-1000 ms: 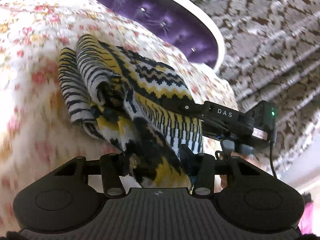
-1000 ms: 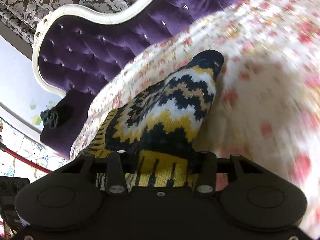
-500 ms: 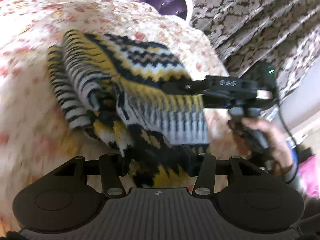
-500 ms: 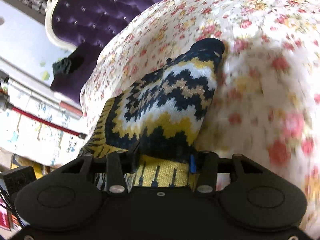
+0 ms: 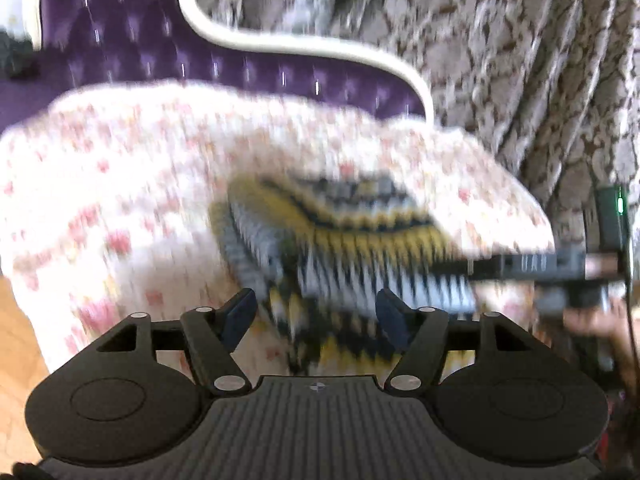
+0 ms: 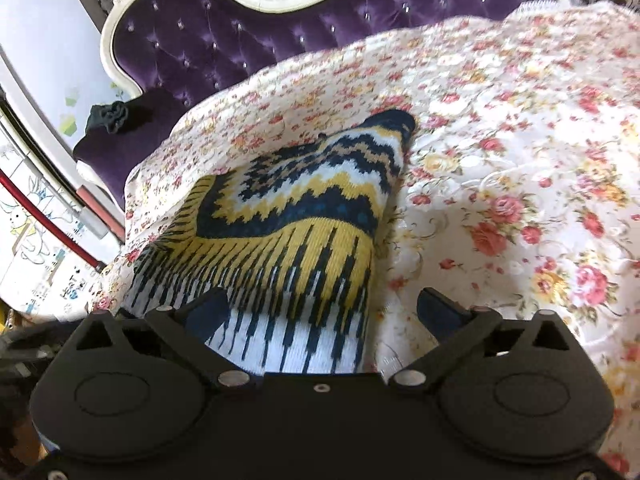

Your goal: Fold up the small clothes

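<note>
Two grippers: both in view, each seen from its own wrist camera.
Right gripper [image 6: 322, 312]: jaws spread wide, having just been opening; the pads press on nothing. The striped hem of the knit garment [image 6: 304, 216] lies between them, nearer the left finger.
Left gripper [image 5: 316, 314]: jaws apart, also just been opening; blurred knit shows in the gap, no pad visibly pressing it.
Knit garment: yellow, navy and white zigzag pattern, lying folded in a heap on the floral bedspread [image 6: 520, 168].
Bedspread: white with pink and yellow roses, covering the whole bed surface.
Headboard [image 6: 248, 36]: purple tufted velvet, cream frame, behind the bed.
Curtain [image 5: 520, 60]: grey-brown damask, right of the headboard in the left view.
Left view: heavily blurred.
</note>
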Demonstrator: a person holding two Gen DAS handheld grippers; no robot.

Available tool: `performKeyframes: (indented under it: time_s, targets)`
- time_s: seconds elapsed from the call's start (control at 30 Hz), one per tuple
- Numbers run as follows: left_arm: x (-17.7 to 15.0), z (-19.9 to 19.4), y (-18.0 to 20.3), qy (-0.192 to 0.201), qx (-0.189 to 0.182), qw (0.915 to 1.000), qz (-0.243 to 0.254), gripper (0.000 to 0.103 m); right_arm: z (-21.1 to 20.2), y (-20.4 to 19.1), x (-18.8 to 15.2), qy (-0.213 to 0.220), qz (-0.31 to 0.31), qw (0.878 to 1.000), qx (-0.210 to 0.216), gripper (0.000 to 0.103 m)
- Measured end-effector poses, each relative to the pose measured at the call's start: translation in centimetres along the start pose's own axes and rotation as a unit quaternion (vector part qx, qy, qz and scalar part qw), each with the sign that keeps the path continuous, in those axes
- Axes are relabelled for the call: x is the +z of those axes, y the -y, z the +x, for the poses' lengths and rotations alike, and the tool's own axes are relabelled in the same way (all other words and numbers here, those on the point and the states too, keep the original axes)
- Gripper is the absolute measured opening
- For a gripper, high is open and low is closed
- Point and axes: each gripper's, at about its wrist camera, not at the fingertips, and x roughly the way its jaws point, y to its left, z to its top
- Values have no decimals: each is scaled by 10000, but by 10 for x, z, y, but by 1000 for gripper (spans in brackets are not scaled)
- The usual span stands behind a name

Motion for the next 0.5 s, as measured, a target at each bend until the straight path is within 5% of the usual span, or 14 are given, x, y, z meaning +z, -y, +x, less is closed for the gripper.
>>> performKeyframes:
  time_s: [0.13,0.33,0.5]
  targets:
    - [24,7,9,372,40,9990,242,71,-9,-5,-4,227,-48,9997,-76,102]
    - [45,53,8,319,275,9990,134,71,-15,-5,4,512,-151,9979,-355,103]
    - [21,92,-19,-457,796,9956,-164,72,-17,5,21,821,-42,9945,-646,103]
